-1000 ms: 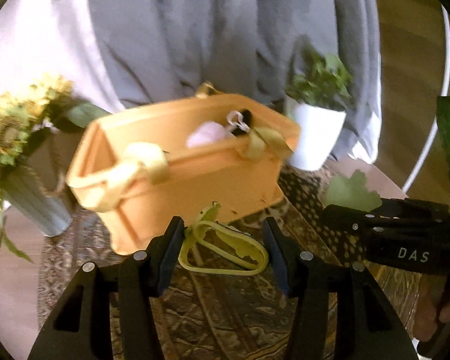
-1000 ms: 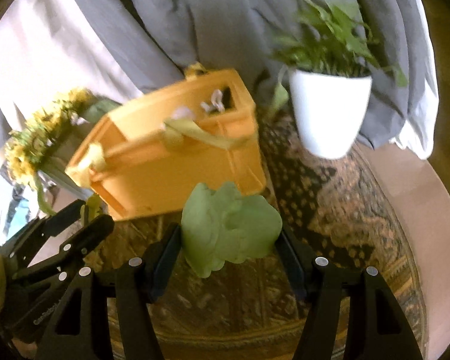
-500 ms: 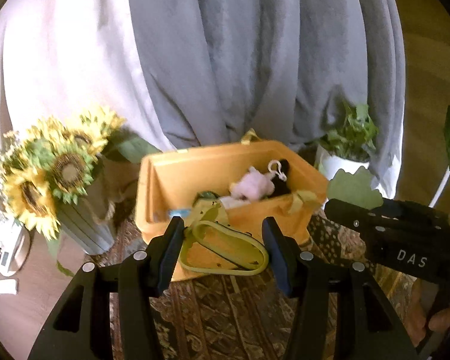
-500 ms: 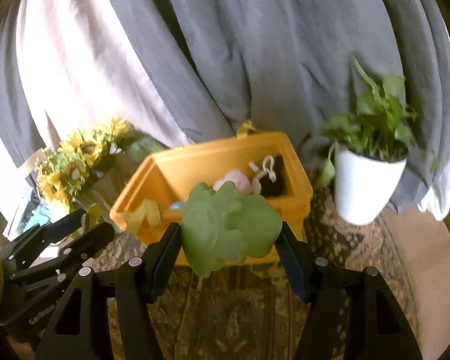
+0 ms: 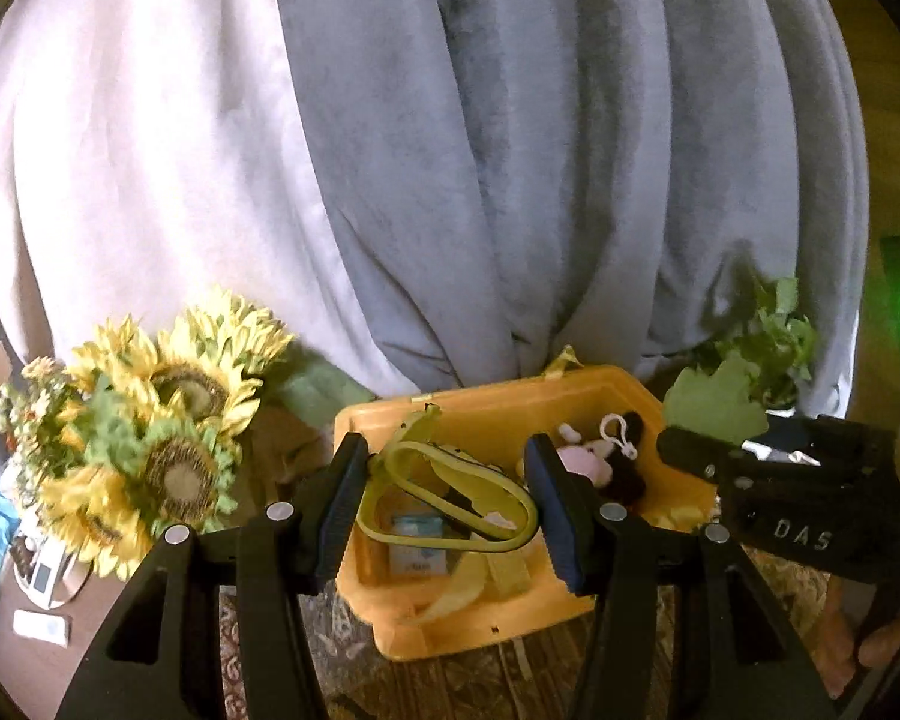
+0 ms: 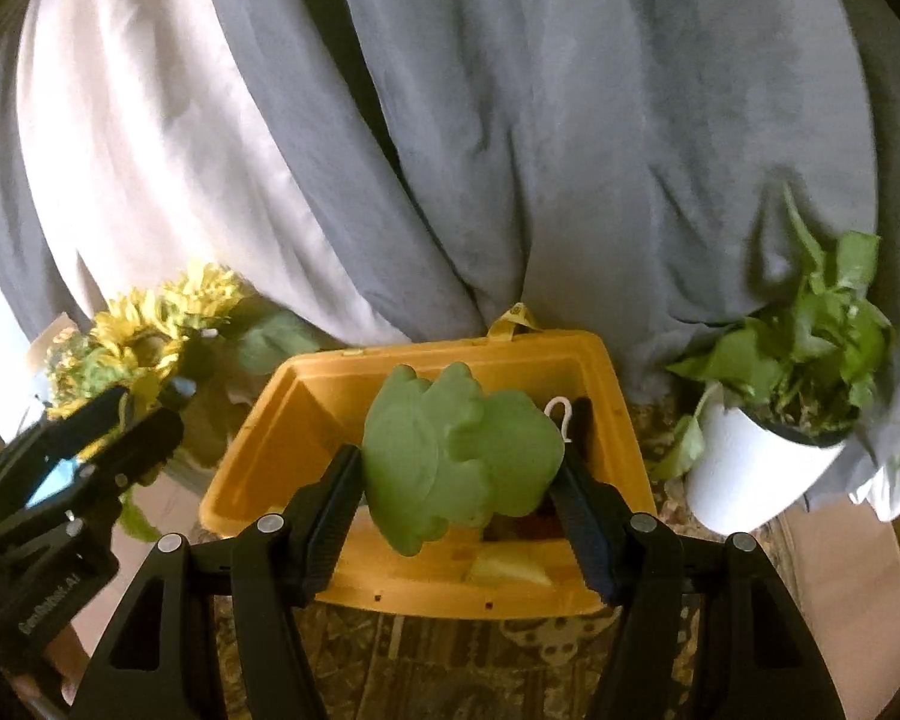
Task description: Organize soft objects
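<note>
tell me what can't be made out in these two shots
- Right wrist view: much of the bin floor, hidden behind the green toy in the right claw.
- Left wrist view: plant, partly behind the right claw and blurred.
- Left wrist view: small box print, too small.

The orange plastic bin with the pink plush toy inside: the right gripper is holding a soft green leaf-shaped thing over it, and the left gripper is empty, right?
Not quite. The left gripper is not empty: the left wrist view shows it shut on a yellow-green looped strap. The rest holds: the right gripper clamps the soft green leaf-shaped thing above the orange plastic bin, where the pink plush toy lies.
</note>
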The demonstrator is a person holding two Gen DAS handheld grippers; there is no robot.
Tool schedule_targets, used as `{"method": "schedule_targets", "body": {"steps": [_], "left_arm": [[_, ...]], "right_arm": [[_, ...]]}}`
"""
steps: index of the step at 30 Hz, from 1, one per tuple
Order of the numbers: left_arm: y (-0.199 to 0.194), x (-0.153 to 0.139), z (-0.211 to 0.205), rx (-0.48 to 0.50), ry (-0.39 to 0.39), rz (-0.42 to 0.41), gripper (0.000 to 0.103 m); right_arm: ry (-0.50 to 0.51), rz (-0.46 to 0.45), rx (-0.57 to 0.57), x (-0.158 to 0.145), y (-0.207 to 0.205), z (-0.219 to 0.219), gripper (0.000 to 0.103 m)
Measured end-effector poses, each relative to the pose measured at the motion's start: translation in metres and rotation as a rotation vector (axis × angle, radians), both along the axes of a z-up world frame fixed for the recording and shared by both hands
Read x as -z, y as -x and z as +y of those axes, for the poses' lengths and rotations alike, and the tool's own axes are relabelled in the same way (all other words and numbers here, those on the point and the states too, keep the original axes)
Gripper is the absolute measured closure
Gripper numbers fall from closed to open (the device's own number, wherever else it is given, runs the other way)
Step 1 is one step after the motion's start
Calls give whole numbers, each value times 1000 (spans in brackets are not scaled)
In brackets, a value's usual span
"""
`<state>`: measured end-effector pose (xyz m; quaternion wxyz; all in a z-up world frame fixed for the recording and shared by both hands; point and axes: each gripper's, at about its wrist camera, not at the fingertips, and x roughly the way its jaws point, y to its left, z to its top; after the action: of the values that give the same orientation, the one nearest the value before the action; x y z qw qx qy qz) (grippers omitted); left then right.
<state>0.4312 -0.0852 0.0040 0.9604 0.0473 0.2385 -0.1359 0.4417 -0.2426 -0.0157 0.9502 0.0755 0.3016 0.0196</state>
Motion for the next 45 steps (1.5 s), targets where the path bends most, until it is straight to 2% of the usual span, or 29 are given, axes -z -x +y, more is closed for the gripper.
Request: {"method": "schedule_targets", "body": {"steps": [10, 11, 12, 14, 19, 23, 26, 32, 39, 45], "left_arm": [[-62, 14, -8, -11, -39, 72, 48], [-66, 14, -9, -12, -39, 79, 45], [-73, 16, -10, -18, -47, 96, 29], [-80, 17, -11, -35, -55, 116, 11], [-78, 16, -11, -80, -81, 97, 9], [-59, 9, -7, -104, -77, 89, 6], [-42, 1, -1, -135, -70, 72, 0], [11, -17, 19, -179, -32, 27, 0], [66, -29, 40, -173, -18, -15, 0], [114, -28, 56, -139, -17, -32, 0]], "right_arm": [[13, 106, 35, 15, -55, -11, 37], [7, 118, 33, 16, -60, -12, 34], [5, 138, 36, 19, -65, -14, 27], [4, 158, 48, 20, -70, -17, 24], [0, 161, 90, 19, -65, -23, 21], [21, 131, 101, 8, -46, -17, 21], [48, 96, 113, -3, -29, -11, 21], [80, 19, 120, -30, 24, 8, 21], [110, -43, 159, -45, 88, 33, 12], [117, -88, 205, -47, 146, 46, 11]]}}
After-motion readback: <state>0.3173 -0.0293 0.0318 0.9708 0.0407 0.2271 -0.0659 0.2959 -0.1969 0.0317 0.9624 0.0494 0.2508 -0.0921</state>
